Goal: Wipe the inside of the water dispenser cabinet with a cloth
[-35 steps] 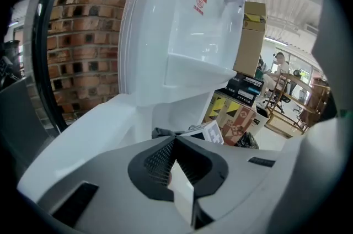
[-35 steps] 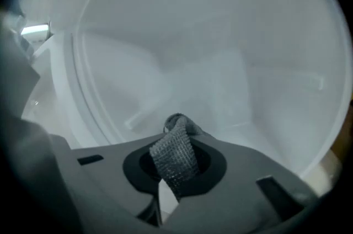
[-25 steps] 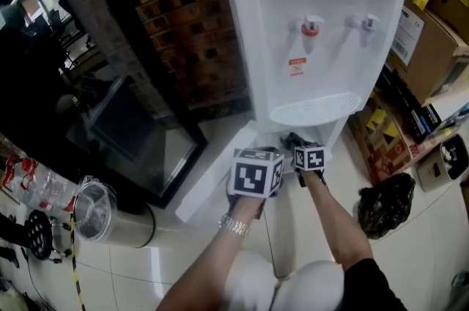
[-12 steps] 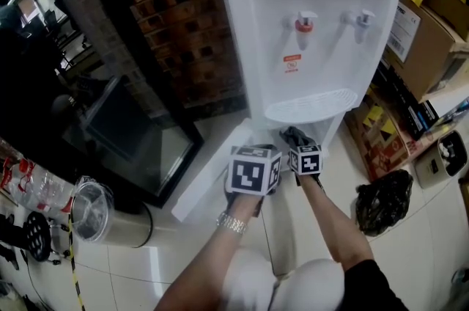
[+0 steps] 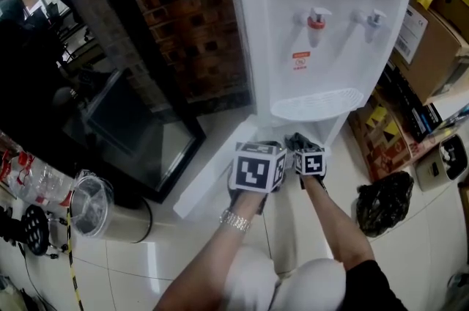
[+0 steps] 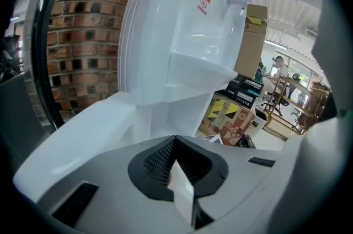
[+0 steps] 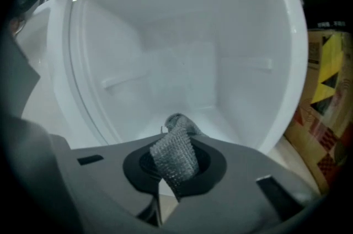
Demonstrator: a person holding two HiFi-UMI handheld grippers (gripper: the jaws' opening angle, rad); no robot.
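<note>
**A:** Where is the cloth?

**B:** The grey mesh cloth (image 7: 175, 157) is in the right gripper (image 7: 164, 191). The jaws are closed tight on its lower end. The rest stands up out of them and folds over at the top.

**A:** And the cabinet?

**B:** The cabinet (image 7: 182, 56) lies open straight ahead of that gripper. It is white inside, with a thin ledge on each side wall. The cloth sits low at its mouth, near the cabinet floor. The view is soft there, so I can't tell whether the folded tip touches the floor.

**A:** What about the other one?

**B:** The left gripper (image 6: 182, 194) has its jaws together with nothing between them. In the head view it is just beside the right one. Both are low in front of the water dispenser (image 5: 322, 23), under the drip tray (image 5: 316, 104). The white door (image 5: 212, 177) stands swung open to the left, next to the left gripper.

**A:** Anything around it?

**B:** A red tap (image 5: 316, 20) and a blue tap (image 5: 375, 17) sit above the tray. There is a brick wall (image 5: 183, 23) left of the dispenser and cardboard boxes (image 5: 432, 23) to its right. A black bag (image 5: 385, 203) lies on the tiled floor near the person's right arm.
</note>
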